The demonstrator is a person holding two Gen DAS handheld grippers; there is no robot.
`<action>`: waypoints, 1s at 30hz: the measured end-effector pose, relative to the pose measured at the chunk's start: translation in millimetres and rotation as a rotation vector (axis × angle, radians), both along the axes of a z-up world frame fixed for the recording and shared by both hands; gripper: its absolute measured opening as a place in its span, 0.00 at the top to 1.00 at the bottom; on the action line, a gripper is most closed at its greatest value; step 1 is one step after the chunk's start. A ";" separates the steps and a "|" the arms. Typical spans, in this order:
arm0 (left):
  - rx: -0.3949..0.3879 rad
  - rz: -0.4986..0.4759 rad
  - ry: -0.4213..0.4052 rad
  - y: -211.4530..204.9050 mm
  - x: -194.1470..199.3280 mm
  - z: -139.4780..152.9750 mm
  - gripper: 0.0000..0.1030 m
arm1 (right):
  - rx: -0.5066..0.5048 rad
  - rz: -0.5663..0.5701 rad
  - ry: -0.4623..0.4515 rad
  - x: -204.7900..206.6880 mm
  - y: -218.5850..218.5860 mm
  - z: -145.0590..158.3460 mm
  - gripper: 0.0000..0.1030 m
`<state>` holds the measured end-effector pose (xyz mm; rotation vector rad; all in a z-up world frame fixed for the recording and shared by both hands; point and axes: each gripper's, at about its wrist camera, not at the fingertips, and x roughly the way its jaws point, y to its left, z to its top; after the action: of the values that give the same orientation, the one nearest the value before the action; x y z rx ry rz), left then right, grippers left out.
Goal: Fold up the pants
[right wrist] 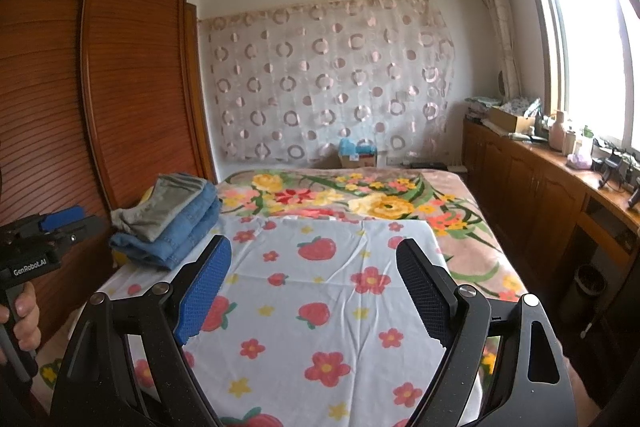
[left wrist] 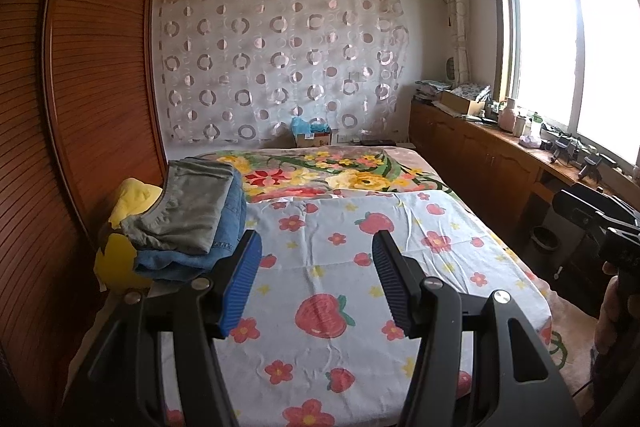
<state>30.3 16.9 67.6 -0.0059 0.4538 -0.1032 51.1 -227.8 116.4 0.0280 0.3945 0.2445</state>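
Parted jaws above strawberry sheet (left wrist: 320, 255), folded pants (left wrist: 192, 211) aside.

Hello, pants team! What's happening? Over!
Left gripper open, empty. Right gripper open, empty. Pants stacked folded at bed's left edge, untouched. Nothing in the way.

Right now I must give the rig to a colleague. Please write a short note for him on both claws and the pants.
Left claw: open, empty, above the strawberry sheet.
Right claw: open, empty, above the same sheet.
Pants: a grey-green pair lies folded on folded blue jeans, stacked at the bed's left edge beside the wardrobe.
Done: both stacked pairs look folded.
Left: no unfolded pants visible on the sheet; check whether more remain out of view.
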 end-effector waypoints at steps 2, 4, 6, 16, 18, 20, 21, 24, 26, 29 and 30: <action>0.004 0.001 0.001 0.8 0.0 -1.0 0.44 | 0.002 -0.001 0.001 -0.3 0.2 0.5 0.16; 0.001 0.000 0.002 1.4 0.4 -1.7 0.44 | 0.001 0.000 0.000 0.1 0.3 0.4 0.16; 0.002 0.001 0.002 0.9 1.1 -1.6 0.44 | 0.000 -0.001 -0.001 -0.6 0.3 1.1 0.16; 0.002 0.001 0.001 0.6 1.1 -1.5 0.44 | -0.002 -0.002 -0.002 -0.2 0.3 0.2 0.16; 0.003 0.002 0.000 0.8 1.1 -1.6 0.44 | -0.002 -0.002 -0.001 -1.0 -0.2 1.0 0.16; 0.002 0.001 0.002 0.6 1.2 -1.5 0.44 | -0.003 -0.003 -0.002 -1.5 -0.1 1.3 0.16; 0.002 0.001 0.001 0.8 1.2 -1.8 0.44 | -0.003 -0.002 -0.002 -1.0 -0.1 1.0 0.16; 0.003 0.002 0.002 0.4 1.0 -1.7 0.44 | -0.003 -0.002 -0.003 -1.5 -0.3 1.5 0.16; 0.003 0.002 0.003 0.9 1.2 -2.0 0.44 | -0.003 -0.002 -0.001 -1.4 0.2 1.1 0.16; 0.003 0.002 0.001 0.9 0.8 -2.0 0.44 | 0.001 0.001 0.000 -2.1 -1.1 2.7 0.16; 0.003 0.002 0.001 0.4 0.9 -1.9 0.44 | 0.000 0.000 -0.001 -1.2 -1.7 2.7 0.16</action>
<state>31.2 17.3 65.7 -0.0037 0.4551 -0.1010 49.8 -229.5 119.1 0.0277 0.3937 0.2449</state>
